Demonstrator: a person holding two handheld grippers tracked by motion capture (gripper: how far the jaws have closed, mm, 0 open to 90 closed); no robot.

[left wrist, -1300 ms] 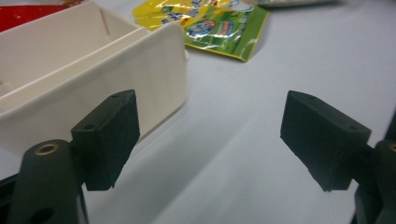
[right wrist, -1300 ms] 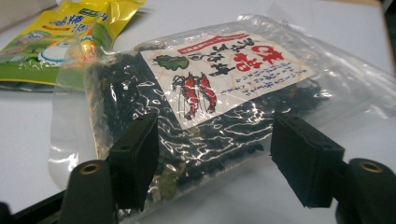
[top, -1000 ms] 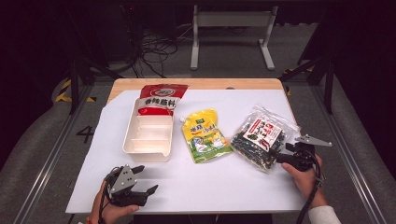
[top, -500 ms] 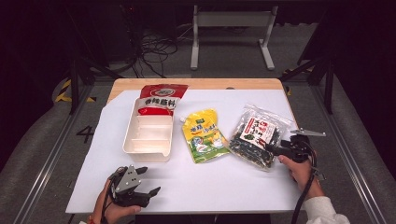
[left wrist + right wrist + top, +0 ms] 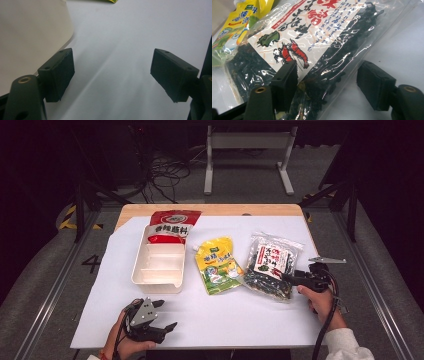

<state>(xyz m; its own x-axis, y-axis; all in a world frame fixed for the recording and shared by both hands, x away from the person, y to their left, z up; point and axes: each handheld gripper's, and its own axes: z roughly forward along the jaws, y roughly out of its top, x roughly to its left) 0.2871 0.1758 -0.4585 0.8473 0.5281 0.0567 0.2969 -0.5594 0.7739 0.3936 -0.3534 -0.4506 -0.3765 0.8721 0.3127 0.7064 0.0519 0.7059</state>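
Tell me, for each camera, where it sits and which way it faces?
High view: above the person's side, facing forward and down on the table; both hands show.
Left gripper view: on the left gripper, facing tray; open jaws show.
Right gripper view: on the right gripper, facing seaweed bag; open jaws show.
Shared: high and right views show the yellow pouch.

Left gripper (image 5: 167, 315) at lower left of frame, 2 jaws spread wide. Right gripper (image 5: 286, 278) at right of centre, jaws parted, hand-held (image 5: 318, 299).
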